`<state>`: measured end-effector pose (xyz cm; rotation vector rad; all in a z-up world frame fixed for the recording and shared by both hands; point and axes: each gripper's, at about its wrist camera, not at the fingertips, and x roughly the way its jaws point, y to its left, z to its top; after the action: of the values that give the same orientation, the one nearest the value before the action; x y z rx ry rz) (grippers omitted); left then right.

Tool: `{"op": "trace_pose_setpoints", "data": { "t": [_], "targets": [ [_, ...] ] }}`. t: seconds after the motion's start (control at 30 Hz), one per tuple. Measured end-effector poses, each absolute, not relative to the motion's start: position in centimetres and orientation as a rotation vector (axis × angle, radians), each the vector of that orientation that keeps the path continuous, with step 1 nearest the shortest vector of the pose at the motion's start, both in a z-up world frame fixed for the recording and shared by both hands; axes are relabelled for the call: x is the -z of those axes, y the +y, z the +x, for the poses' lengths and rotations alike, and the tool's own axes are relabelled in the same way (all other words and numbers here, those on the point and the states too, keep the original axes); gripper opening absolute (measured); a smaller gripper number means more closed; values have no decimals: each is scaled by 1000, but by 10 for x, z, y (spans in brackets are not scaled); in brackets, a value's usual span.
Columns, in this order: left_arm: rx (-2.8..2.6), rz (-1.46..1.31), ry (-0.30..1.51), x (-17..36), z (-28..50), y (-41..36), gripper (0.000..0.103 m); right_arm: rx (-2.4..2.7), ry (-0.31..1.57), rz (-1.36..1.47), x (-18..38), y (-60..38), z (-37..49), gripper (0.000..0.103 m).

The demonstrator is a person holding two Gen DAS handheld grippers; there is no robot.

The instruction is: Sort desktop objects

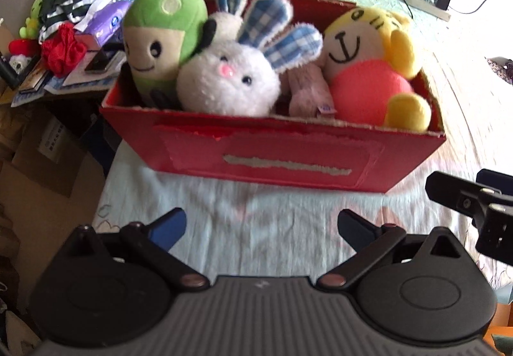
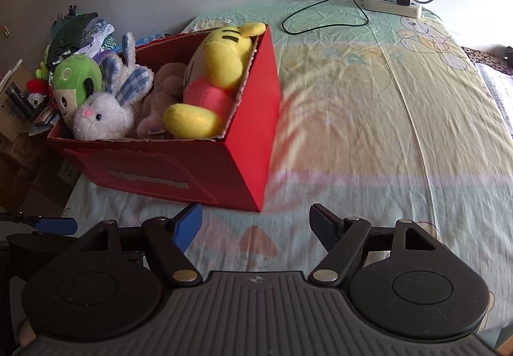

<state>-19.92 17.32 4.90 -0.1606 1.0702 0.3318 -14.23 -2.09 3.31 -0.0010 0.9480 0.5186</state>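
Note:
A red cardboard box [image 1: 272,160] stands on the bed and holds several plush toys: a green doll [image 1: 160,32], a white rabbit with blue checked ears [image 1: 227,80], a pale pink toy [image 1: 309,90] and a yellow and pink tiger [image 1: 368,67]. My left gripper [image 1: 261,229] is open and empty, a short way in front of the box. In the right wrist view the box [image 2: 192,170] is ahead to the left. My right gripper [image 2: 256,224] is open and empty, near the box's front right corner, over the sheet.
The bed sheet [image 2: 368,131] stretches right of the box. A power strip with charger and cable [image 2: 391,0] lies at the far edge by the wall. A cluttered side table with clothes [image 1: 70,19] and cardboard boxes [image 1: 48,157] stand left of the bed.

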Motion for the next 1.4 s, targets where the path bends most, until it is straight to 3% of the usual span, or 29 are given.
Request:
{"op": "trace_pose_setpoints", "data": {
  "t": [0.27, 0.5, 1.4],
  "targets": [
    [-340, -134, 976, -92, -180, 201, 102, -565, 882, 28, -79, 4, -140, 77],
    [-402, -100, 982, -99, -163, 228, 102, -531, 813, 58, -103, 30, -129, 80],
    [-309, -4, 1056, -80, -128, 255, 103, -322, 843, 113, -75, 74, -103, 84]
  ]
}}
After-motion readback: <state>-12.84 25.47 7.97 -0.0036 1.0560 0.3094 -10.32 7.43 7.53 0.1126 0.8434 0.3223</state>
